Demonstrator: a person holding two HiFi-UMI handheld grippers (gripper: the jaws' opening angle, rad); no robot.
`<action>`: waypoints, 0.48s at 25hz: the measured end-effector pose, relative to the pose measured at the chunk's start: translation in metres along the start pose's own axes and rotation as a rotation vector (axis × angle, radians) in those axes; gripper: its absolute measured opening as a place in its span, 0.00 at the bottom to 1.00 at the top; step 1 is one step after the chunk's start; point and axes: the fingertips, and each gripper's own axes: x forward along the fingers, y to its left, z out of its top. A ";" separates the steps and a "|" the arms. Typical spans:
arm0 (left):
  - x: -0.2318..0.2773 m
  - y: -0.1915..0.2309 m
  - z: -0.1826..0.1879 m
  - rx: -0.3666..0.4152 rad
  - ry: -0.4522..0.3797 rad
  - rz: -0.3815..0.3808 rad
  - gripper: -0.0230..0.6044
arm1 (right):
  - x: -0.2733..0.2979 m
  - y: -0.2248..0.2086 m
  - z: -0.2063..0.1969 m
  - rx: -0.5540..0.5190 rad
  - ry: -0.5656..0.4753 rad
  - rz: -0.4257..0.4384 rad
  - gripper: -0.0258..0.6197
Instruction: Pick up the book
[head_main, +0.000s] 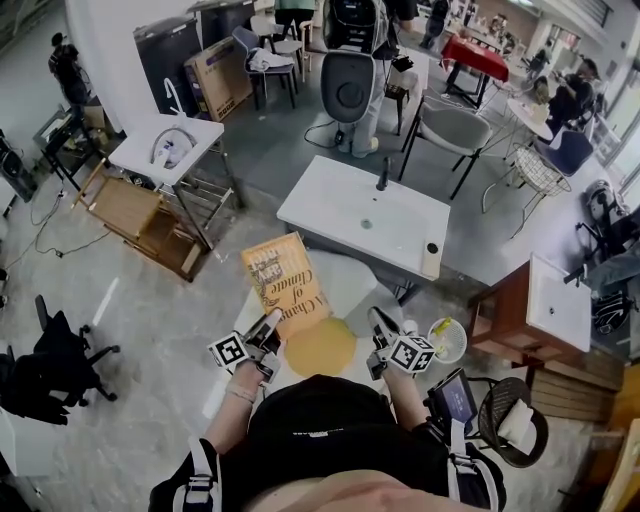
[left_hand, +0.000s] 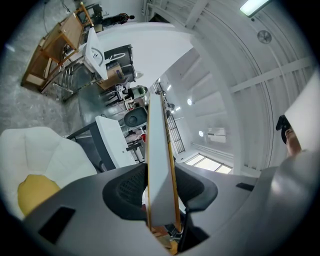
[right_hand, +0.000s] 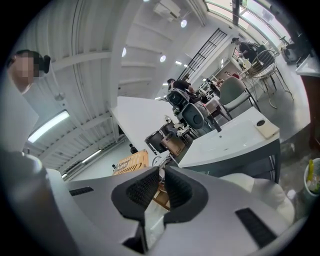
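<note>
The head camera sits above the person and looks steeply down. It takes in the left gripper (head_main: 262, 328), the right gripper (head_main: 382, 322), the book (head_main: 285, 282) and the white counter (head_main: 365, 215) farther off. The left gripper's camera rides just behind its jaws and looks toward the far side, rolled so the floor lies at the left. The book's edge fills its middle, very near. The right gripper's camera faces the same far side, tilted too. All three views share the book and the counter.
</note>
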 end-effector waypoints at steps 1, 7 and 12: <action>-0.001 0.000 -0.001 0.002 -0.001 0.000 0.30 | -0.001 -0.001 -0.001 0.000 0.001 -0.001 0.12; -0.008 0.003 0.001 0.013 -0.011 0.013 0.30 | -0.001 0.001 -0.004 0.020 -0.001 0.002 0.12; -0.019 0.008 -0.001 -0.011 -0.024 0.026 0.30 | -0.002 0.003 -0.014 0.025 0.016 0.004 0.12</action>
